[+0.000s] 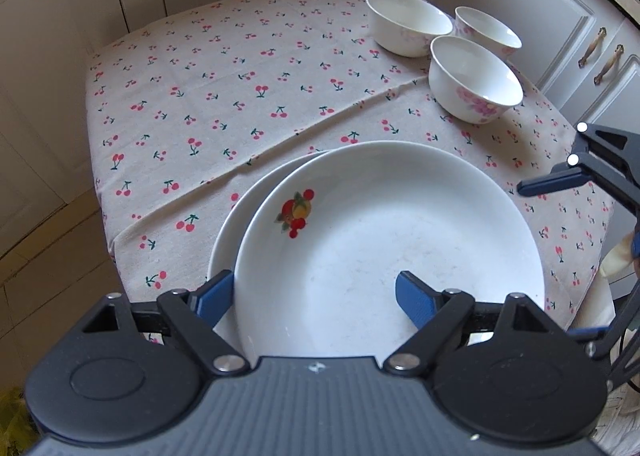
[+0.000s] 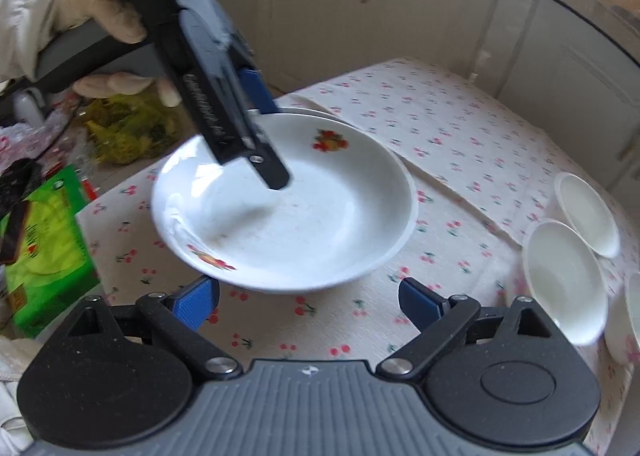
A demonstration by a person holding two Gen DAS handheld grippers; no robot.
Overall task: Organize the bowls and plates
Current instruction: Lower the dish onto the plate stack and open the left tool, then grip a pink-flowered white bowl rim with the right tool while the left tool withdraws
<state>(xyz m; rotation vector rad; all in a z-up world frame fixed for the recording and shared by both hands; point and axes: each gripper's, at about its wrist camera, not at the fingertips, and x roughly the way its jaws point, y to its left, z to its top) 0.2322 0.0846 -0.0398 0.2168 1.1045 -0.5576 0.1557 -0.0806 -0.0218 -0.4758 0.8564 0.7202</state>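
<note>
A white deep plate with a fruit print (image 1: 384,240) rests on a second white plate (image 1: 226,240) on the cherry-print tablecloth (image 1: 192,103). My left gripper (image 1: 316,296) is open, one finger under the top plate's left rim and one inside it. In the right wrist view the top plate (image 2: 304,215) sits tilted, with the left gripper (image 2: 266,145) over its near-left rim. My right gripper (image 2: 308,300) is open and empty just in front of that plate. Three white bowls with pink flowers (image 1: 476,79) (image 1: 408,21) (image 1: 488,29) stand at the far right.
White cabinets (image 1: 560,15) surround the small table. The right gripper shows at the right edge of the left wrist view (image 1: 576,171). A green box (image 2: 44,244) and a yellow-green bag (image 2: 132,127) lie beyond the table's left side.
</note>
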